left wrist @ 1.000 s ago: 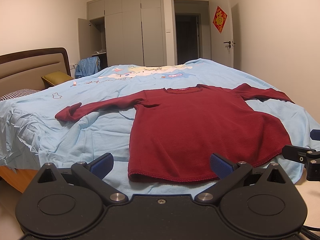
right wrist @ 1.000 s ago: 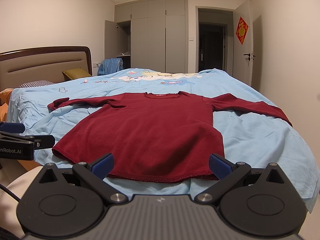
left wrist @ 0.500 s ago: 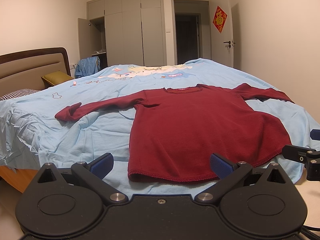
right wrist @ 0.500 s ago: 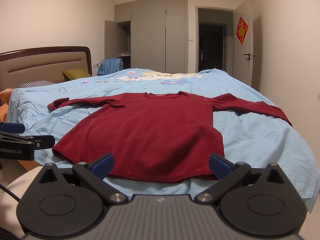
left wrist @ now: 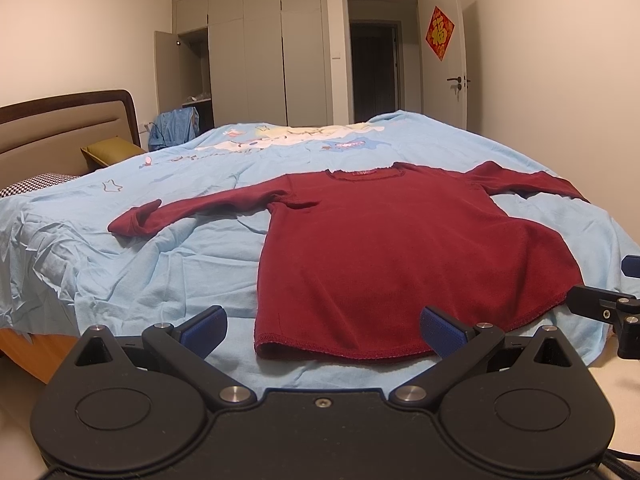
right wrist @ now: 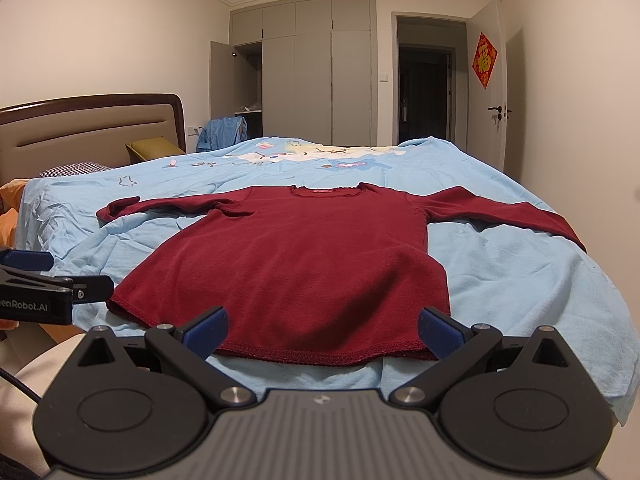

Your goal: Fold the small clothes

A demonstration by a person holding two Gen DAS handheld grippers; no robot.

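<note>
1 red shirt (left wrist: 400, 256) lies flat; 2 hand-held grippers, left (left wrist: 322, 330) and right (right wrist: 322, 330), spread, empty.

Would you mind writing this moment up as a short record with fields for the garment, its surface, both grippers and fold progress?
garment: dark red long-sleeved top, spread flat, both sleeves out to the sides, hem nearest the cameras
surface: light blue bedspread, wrinkled
left gripper: open, empty, short of the hem
right gripper: open, empty, short of the hem
fold progress: no fold made yet
</note>
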